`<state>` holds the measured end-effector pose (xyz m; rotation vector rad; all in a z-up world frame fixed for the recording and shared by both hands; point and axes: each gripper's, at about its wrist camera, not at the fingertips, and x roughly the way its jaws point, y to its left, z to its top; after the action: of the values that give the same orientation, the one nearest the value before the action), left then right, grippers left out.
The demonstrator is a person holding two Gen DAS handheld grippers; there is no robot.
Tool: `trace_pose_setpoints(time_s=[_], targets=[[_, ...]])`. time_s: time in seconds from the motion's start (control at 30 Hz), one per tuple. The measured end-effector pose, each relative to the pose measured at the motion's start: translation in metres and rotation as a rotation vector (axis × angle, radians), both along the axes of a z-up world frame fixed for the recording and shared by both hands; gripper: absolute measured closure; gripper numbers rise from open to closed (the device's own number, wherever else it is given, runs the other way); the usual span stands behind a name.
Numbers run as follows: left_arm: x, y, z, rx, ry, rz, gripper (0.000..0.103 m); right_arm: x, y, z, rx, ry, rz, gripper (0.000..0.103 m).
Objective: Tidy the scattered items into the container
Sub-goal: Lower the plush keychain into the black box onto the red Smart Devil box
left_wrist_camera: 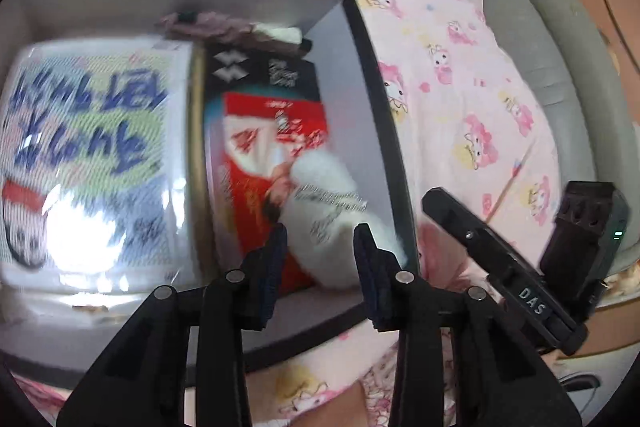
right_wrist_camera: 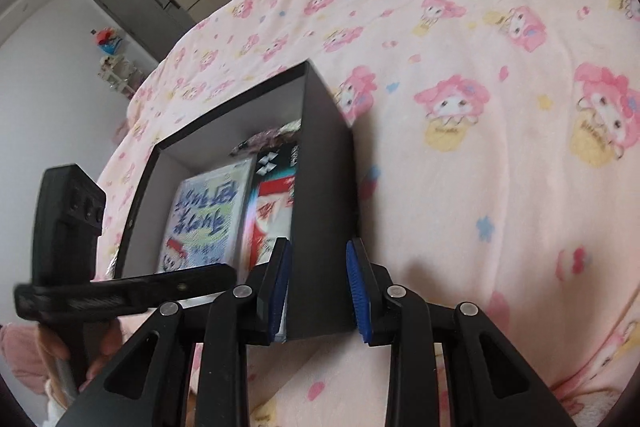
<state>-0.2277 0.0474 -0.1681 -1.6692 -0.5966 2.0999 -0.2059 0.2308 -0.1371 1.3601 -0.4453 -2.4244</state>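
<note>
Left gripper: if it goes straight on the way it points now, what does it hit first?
Most likely the white fluffy item lying in the black-walled box: it sits directly between the open fingers of the left gripper, atop the red printed packet. Motion blur leaves depth uncertain.

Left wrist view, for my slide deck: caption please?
Left gripper open over a white fluffy item inside the packed black box.
</note>
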Motion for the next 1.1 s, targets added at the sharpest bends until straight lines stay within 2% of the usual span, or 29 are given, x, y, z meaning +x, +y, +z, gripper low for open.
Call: trace_pose_setpoints(time_s=[0.07,0.13,0.3,0.37,0.43,0.5,0.57,0.6,0.63,0.67,0.7,0.73,0.77,0.9,0.97,1.03,1.07,1.1], targets=[[-0.005,0.014,-0.009,-0.026,-0.013,-0.048,0.059,-0.003,0.005,0.002,0.014,0.016,-0.022,0.077],[-0.01,0.024,-0.02,-0.093,-0.034,-0.059,0.057,-0.006,0.009,-0.003,-0.007,-0.003,-0.025,0.077],[-0.002,0.011,-0.017,-0.2,0.0,0.037,0.059,-0.006,0.009,-0.008,-0.053,-0.035,-0.009,0.077],[0.002,-0.002,-0.009,-0.183,0.016,0.075,0.062,-0.003,0.007,-0.004,-0.052,-0.015,-0.005,0.077],[0.006,-0.015,-0.01,-0.088,-0.009,0.089,0.061,-0.002,0.005,-0.001,-0.059,-0.007,0.001,0.077],[0.005,-0.018,-0.016,-0.049,-0.042,0.092,0.054,0.001,0.0,0.002,-0.056,0.004,0.008,0.077],[-0.002,-0.014,-0.028,-0.073,-0.069,0.083,0.042,0.005,-0.006,0.007,-0.058,0.026,0.024,0.077],[-0.006,-0.01,-0.035,-0.054,-0.079,0.07,0.04,0.007,-0.008,0.009,-0.067,0.035,0.031,0.077],[-0.008,-0.006,-0.034,-0.056,-0.07,0.067,0.041,0.007,-0.01,0.01,-0.073,0.036,0.037,0.077],[-0.01,-0.002,-0.033,-0.066,-0.063,0.056,0.055,0.008,-0.011,0.009,-0.078,0.034,0.042,0.077],[-0.013,0.006,-0.031,-0.049,-0.048,0.025,0.064,0.008,-0.011,0.008,-0.074,0.029,0.04,0.077],[-0.015,0.01,-0.029,-0.034,-0.04,0.012,0.072,0.007,-0.011,0.005,-0.064,0.022,0.035,0.077],[-0.016,0.014,-0.028,-0.05,-0.032,0.005,0.074,0.006,-0.01,0.002,-0.049,0.015,0.028,0.077],[-0.01,0.019,0.002,-0.159,0.08,0.005,0.077,0.003,-0.005,-0.002,-0.071,-0.001,0.008,0.077],[-0.004,0.011,0.022,-0.32,0.138,0.012,0.076,0.003,-0.004,-0.003,-0.082,-0.004,0.012,0.077],[-0.003,0.022,0.034,-0.56,0.186,-0.002,0.076,0.002,-0.006,-0.005,-0.082,-0.012,0.018,0.077],[-0.008,0.025,0.033,-0.59,0.172,-0.012,0.075,0.001,-0.008,-0.006,-0.085,-0.02,0.022,0.077],[-0.018,0.024,0.027,-0.576,0.128,-0.016,0.075,0.0,-0.01,-0.007,-0.081,-0.027,0.019,0.077]])
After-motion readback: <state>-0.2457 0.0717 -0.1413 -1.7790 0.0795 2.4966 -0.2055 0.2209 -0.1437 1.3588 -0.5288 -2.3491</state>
